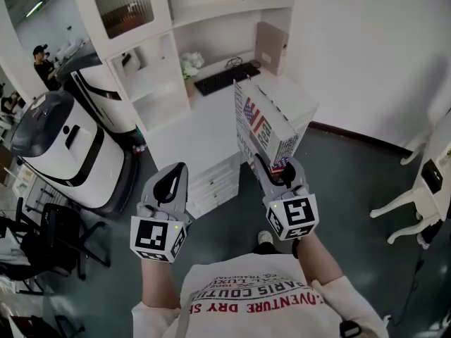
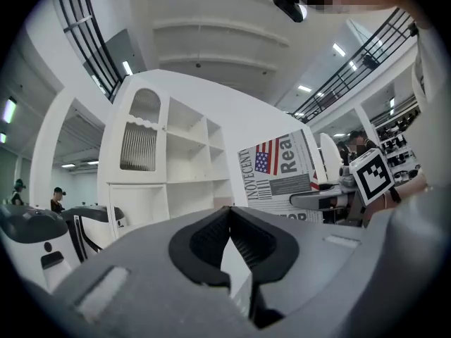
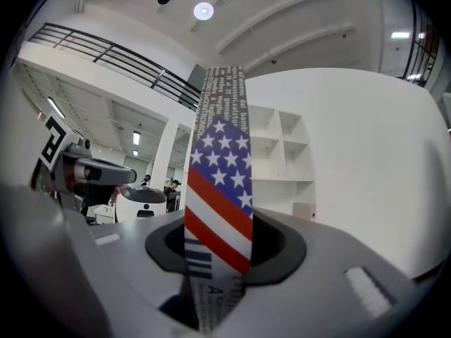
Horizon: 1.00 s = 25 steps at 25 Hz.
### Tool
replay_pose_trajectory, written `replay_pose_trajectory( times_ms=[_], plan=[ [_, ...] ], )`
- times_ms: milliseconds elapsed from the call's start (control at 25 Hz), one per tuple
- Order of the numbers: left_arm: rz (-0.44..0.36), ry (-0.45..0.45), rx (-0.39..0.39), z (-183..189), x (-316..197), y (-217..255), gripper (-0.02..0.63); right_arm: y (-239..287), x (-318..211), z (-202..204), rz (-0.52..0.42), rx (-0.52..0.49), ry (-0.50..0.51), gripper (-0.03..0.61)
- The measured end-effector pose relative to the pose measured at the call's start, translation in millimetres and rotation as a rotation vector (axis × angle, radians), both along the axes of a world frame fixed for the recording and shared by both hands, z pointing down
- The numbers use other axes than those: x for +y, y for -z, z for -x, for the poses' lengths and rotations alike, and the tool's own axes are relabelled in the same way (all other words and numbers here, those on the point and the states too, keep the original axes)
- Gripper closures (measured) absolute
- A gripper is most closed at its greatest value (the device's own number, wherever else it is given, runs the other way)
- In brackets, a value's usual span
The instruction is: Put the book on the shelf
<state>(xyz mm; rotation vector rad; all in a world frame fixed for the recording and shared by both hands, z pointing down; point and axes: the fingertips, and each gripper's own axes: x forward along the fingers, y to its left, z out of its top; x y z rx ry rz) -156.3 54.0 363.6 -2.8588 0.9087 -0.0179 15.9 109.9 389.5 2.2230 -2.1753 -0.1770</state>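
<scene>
Right gripper view has the book (image 3: 217,203) standing upright straight ahead. Its narrow flag-printed edge faces the camera, and its lower end is clamped between the jaws of the right gripper (image 3: 215,252). Head view places it in the air over the near right part of the white bench (image 1: 204,129), not touching it, with the shelf (image 1: 211,18) farther off and to the left.

It looks like a thick hardback or a book-shaped box. I judge it stiff and of moderate weight, with a smooth printed cover that could slide on the pads. Held this low, most of its length rises above the grip, so it may tip or twist if swung. A hold across the covers nearer the middle would be steadier, and the free upper end should lead into a compartment.

Just left of the book the left gripper (image 1: 168,192) hangs with its jaws together at the tips and nothing between them. A keyboard (image 1: 227,78) lies at the far side of the bench.
</scene>
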Motion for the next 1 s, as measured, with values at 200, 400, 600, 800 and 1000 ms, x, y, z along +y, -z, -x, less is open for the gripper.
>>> replay_pose_trajectory(
  times_ms=[200,400,600,800,1000],
  plan=[
    [0.005,0.122,0.0,-59,-22,6,0.607,4,-45,-65,0.02,0.002,0.123,0.426],
    [0.019,0.221,0.016,-109,-42,9,0.607,8,-80,-121,0.032,0.025,0.203,0.426],
    [0.058,0.258,0.025,-146,-55,7,0.608,11,-118,-159,0.065,0.02,0.251,0.426],
    [0.032,0.302,0.009,-159,-81,14,0.607,24,-157,-177,0.044,0.038,0.28,0.426],
    [0.013,0.35,0.002,-163,-124,19,0.607,45,-205,-174,0.005,0.082,0.323,0.426]
  ],
)
